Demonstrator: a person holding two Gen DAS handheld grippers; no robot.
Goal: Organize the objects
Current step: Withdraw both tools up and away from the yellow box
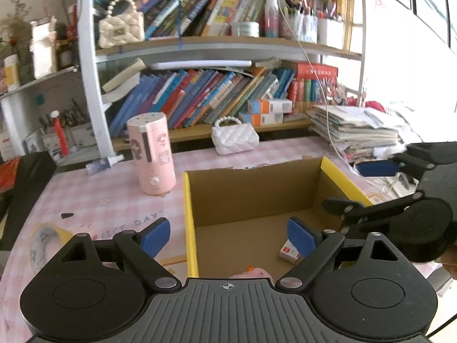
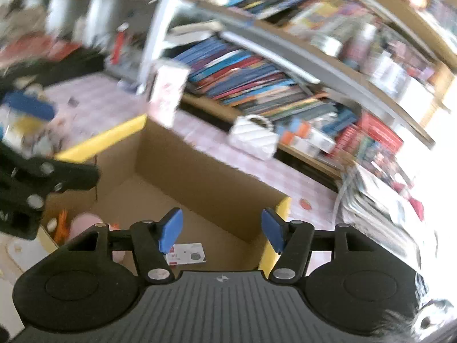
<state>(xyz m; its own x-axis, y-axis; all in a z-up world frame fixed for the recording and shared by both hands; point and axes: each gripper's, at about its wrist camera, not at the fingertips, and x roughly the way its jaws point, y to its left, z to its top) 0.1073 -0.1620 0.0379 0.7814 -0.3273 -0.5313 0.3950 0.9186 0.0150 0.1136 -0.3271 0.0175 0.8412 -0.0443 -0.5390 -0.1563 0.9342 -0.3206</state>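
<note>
Left gripper [image 1: 227, 238] is hovering over the near-left wall of the cardboard box [image 1: 190, 217], jaws spread wide and holding nothing. Right gripper [image 2: 221, 230] is hanging over the box's near-right part, jaws likewise spread and empty; its view is motion-blurred.

Already lying in the box: a small white-and-red carton [image 1: 289, 254] flat on the floor toward the near side, and a pink soft item [image 1: 254, 273] at the near wall, mostly hidden by the left gripper body.

Still out on the worktop, judged next candidates: the pink cylindrical humidifier [image 1: 151, 154], standing upright just beyond the box's far-left corner, long axis vertical, button facing the near edge. It is lying ahead and left of the left gripper, so the left hand seems nearer. The white quilted handbag [image 1: 234, 137] is sitting upright past the box's far wall, near the worktop's far edge, long axis running left-right, handle up.

A tape roll [image 1: 42, 243] is lying at the worktop's left edge. Behind, bookshelf [image 1: 217, 44] crowded with leaning books.
</note>
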